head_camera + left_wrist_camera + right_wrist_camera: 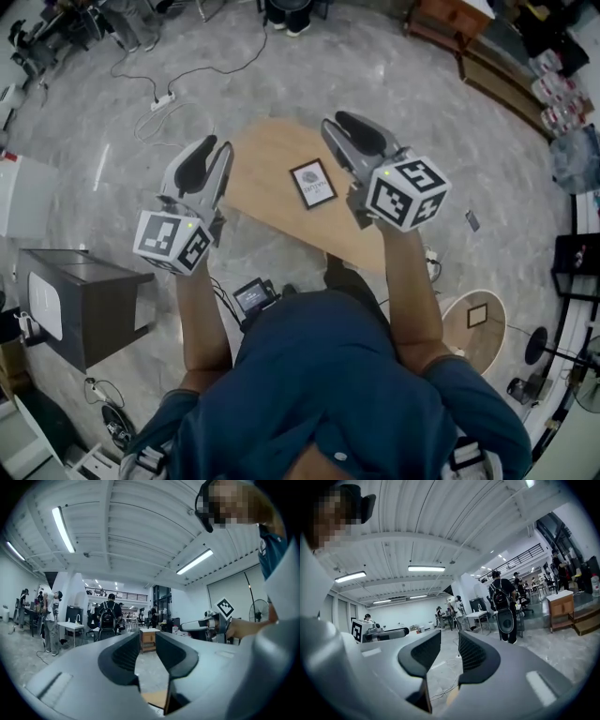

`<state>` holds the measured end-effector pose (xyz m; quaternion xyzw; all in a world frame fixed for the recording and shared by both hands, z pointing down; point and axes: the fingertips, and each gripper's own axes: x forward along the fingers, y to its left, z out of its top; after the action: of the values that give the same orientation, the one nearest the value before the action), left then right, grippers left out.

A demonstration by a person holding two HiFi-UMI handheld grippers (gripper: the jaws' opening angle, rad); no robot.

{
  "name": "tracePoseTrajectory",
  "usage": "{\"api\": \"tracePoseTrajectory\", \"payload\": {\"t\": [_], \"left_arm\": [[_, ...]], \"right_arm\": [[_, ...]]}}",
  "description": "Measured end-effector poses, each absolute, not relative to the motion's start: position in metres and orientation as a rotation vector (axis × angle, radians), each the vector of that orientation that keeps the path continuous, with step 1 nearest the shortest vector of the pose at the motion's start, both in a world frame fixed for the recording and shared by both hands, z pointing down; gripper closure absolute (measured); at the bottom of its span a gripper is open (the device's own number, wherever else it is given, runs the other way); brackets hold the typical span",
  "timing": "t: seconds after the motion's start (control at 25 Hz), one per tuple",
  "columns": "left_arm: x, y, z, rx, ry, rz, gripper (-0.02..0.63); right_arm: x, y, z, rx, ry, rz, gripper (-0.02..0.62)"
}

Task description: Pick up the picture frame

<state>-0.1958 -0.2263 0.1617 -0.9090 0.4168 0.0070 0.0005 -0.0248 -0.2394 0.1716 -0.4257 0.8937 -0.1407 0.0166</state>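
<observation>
The picture frame (312, 183), black-edged with a white mat, lies flat on a small wooden table (264, 164) in the head view. Both grippers are held up in the air above the table and point forward. My left gripper (212, 155) is over the table's left edge, left of the frame. My right gripper (349, 127) is just right of the frame. Each stands open with nothing between its jaws. The left gripper view (147, 641) and the right gripper view (450, 641) look out across the hall, and a strip of the table (157, 698) shows below the left jaws.
A dark box (84, 300) stands on the floor at left. A round wooden stool with a small frame (475, 319) is at lower right. Cables and a power strip (164, 98) lie beyond the table. A wooden bench (469, 42) is far right. People (108, 616) stand far off.
</observation>
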Motion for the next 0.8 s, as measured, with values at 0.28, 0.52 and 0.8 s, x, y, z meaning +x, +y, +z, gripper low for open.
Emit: {"api": "tracePoseTrajectory", "payload": {"t": [0.28, 0.52, 0.8], "left_arm": [[-0.172, -0.269, 0.185, -2.863, 1.402, 0.006, 0.502], [-0.155, -0.297, 0.228, -2.915, 1.475, -0.034, 0.502], [-0.141, -0.330, 0.288, -2.983, 1.552, -0.116, 0.502]], "right_arm": [[-0.003, -0.293, 0.196, -1.269, 2.835, -0.507, 0.486], [0.011, -0.323, 0.239, -1.246, 2.879, -0.627, 0.486], [0.023, -0.350, 0.298, -1.237, 2.913, -0.773, 0.486]]}}
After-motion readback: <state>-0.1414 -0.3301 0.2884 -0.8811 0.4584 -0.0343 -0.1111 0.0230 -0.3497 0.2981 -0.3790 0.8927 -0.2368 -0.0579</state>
